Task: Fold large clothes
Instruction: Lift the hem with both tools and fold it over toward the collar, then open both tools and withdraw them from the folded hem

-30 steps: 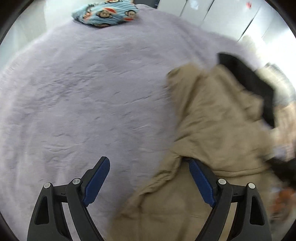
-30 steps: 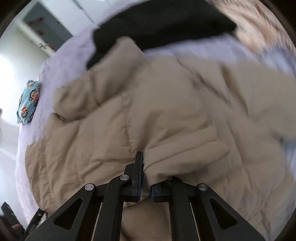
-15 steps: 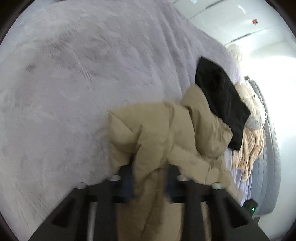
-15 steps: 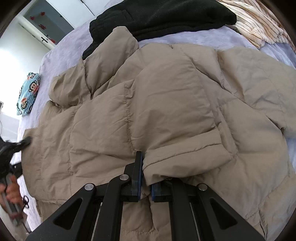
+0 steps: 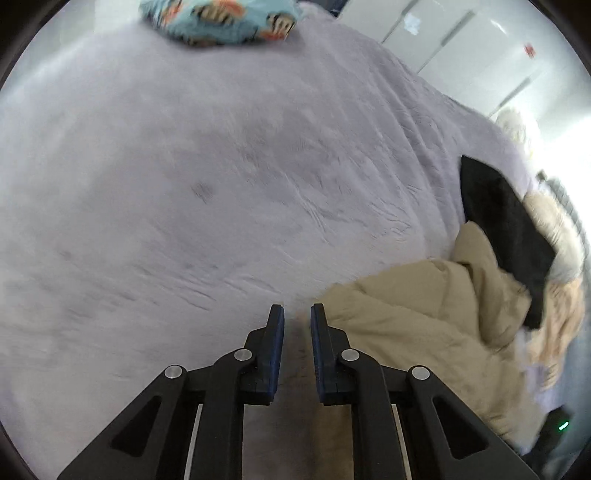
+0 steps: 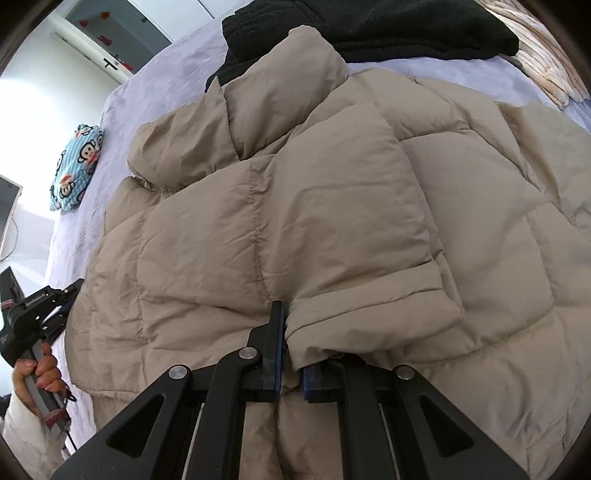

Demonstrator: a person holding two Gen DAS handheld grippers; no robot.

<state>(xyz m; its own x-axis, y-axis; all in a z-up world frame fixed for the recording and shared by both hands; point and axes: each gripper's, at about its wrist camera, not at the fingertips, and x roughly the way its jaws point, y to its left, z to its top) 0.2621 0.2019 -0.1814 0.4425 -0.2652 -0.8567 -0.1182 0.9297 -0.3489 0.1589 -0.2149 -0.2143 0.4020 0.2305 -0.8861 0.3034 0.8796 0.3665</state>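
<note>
Right gripper (image 6: pixel 291 354) pinches jacket (image 6: pixel 332 221) cuff (left view misses it).

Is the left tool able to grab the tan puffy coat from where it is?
Probably yes. The left tool is nearly closed and empty, and the tan puffy coat lies just to its right on the purple blanket, with nothing between them.

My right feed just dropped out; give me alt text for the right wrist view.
The right claw is shut on a sleeve cuff of a tan puffer jacket spread over a lilac bed. Black clothing lies beyond the jacket, a monkey-print pillow far left, and the left claw at the jacket's left edge.
</note>
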